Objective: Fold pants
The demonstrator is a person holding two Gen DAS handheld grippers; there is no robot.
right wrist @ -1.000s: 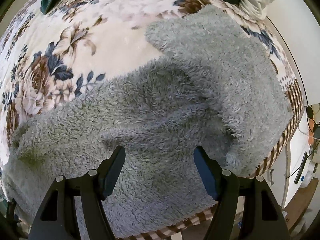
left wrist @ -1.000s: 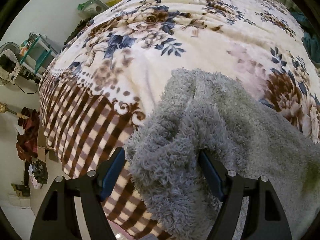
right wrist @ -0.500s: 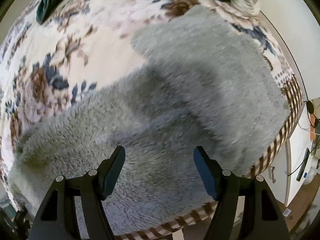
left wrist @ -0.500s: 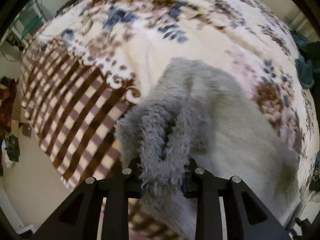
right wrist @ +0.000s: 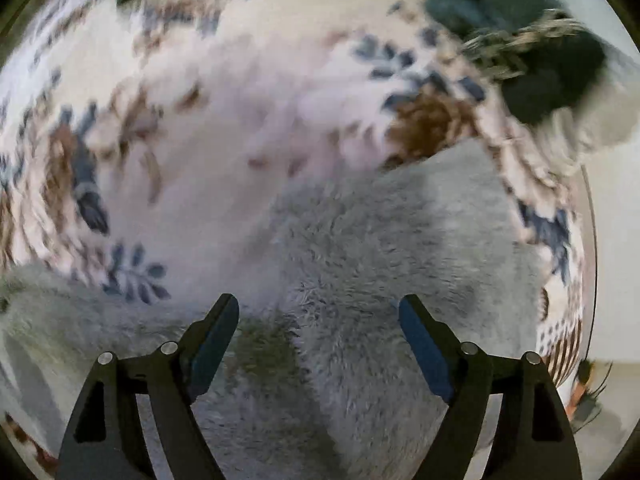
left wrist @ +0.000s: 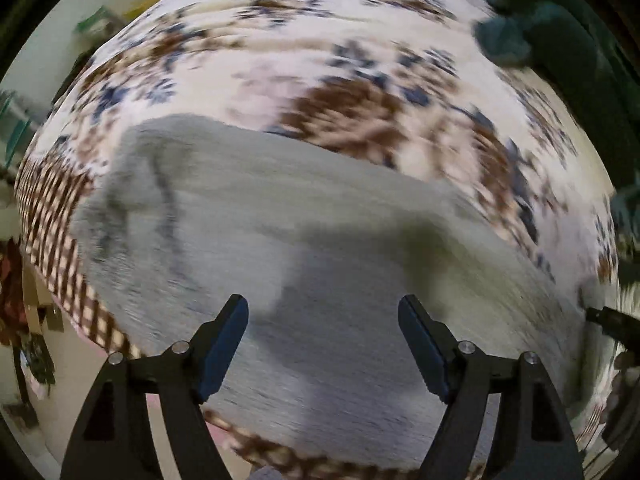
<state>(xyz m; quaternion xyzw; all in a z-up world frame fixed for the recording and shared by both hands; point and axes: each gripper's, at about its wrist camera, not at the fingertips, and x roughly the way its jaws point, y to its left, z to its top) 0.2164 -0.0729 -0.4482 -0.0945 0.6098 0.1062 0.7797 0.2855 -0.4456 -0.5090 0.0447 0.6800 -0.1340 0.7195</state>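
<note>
Grey fleecy pants point(left wrist: 320, 248) spread flat on the bed's floral blanket point(left wrist: 328, 40), close along the checked-border edge point(left wrist: 48, 216) of the bed, one end reaching toward the corner by that border. Left tool point(left wrist: 323, 344) hovering over the grey fabric, fingers spread wide, pinching nothing. Right tool point(right wrist: 318, 336) likewise spread apart above the pants point(right wrist: 380, 248), holding nothing, blue pads point(right wrist: 424, 356) facing inward. Floral blanket point(right wrist: 200, 100) bare beyond the pants toward the far side of the bed. Dark green cloth point(left wrist: 532, 28) heaped near the far edge; in the right wrist view also dark clothing point(right wrist: 532, 68) at the far corner. Both views blurred.
</note>
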